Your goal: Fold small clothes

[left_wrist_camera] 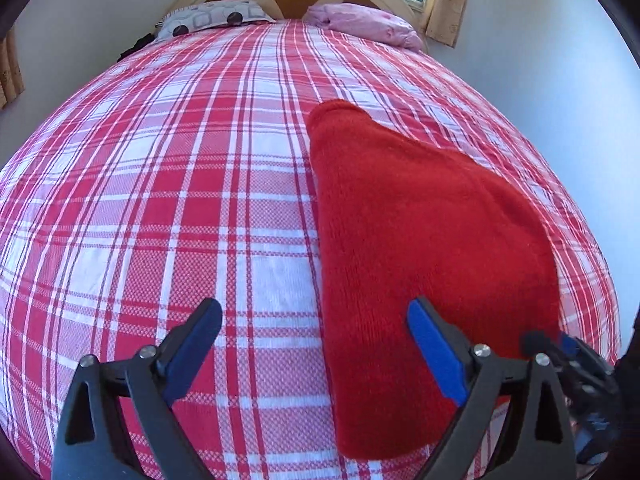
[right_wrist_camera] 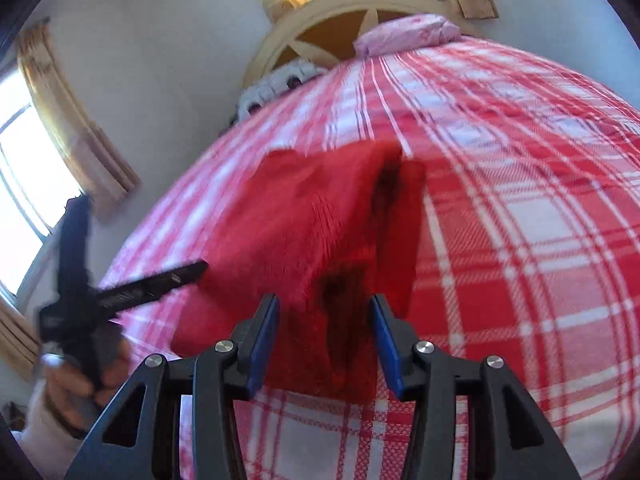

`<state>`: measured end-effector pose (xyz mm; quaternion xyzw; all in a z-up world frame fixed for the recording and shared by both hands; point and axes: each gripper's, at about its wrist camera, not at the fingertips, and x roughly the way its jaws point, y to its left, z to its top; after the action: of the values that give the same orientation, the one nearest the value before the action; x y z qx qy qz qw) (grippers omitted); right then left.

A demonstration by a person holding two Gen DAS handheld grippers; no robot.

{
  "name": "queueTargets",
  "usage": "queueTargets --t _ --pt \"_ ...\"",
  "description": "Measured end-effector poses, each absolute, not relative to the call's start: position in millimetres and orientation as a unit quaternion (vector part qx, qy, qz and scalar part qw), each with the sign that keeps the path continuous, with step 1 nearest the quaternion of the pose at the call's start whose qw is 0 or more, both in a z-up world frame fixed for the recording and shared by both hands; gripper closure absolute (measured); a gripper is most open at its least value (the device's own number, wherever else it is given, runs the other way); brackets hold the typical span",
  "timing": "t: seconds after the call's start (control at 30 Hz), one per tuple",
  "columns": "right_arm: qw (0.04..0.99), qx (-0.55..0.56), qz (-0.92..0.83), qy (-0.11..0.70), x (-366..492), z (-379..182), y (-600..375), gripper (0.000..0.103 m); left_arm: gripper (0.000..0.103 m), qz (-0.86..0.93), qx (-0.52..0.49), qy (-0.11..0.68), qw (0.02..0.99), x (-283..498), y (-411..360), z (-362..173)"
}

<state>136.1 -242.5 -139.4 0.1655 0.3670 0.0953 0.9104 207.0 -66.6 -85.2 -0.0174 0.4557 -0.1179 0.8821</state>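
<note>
The red garment (right_wrist_camera: pixel 320 232) is smeared by motion blur in the right wrist view, its near edge hidden behind the right gripper (right_wrist_camera: pixel 325 340); the bed (left_wrist_camera: pixel 160 200) is cropped by the frame.

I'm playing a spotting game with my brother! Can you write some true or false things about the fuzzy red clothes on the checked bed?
1. The red knitted garment lies on a red-and-white checked bedspread. True.
2. The left gripper is clamped shut on the garment. False: its jaws stand wide open, holding nothing.
3. A pink pillow sits by the headboard. True.
4. The bedspread is plain blue. False: it is red and white.
5. The right gripper is open. True.
</note>
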Motion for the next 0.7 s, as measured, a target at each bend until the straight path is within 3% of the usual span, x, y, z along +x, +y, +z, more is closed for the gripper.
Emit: queueTargets --t 0.13,0.37,0.47,0.57,0.7 --pt "0.917 0.132 0.076 0.368 135.2 -135.1 -231.6 0.079 0.007 -0.122 0.003 0.437 0.891 201.1 -71.4 -74.7" --pt "0.920 0.114 0.058 0.370 127.2 -127.0 -230.5 0.085 0.006 -0.134 0.083 0.433 0.888 190.0 -105.1 -88.2" --pt "0.916 0.107 0.044 0.385 123.5 -131.3 -235.4 0.093 0.006 -0.146 0.071 0.457 0.875 190.3 -103.0 -99.1" --pt "0.908 0.129 0.047 0.395 118.8 -149.4 -245.0 0.093 0.000 -0.143 0.057 0.476 0.866 194.1 -96.0 -109.4" --pt "0.906 0.126 0.053 0.401 115.8 -144.6 -244.0 0.093 0.000 -0.149 0.035 0.491 0.858 187.3 -87.4 -111.0"
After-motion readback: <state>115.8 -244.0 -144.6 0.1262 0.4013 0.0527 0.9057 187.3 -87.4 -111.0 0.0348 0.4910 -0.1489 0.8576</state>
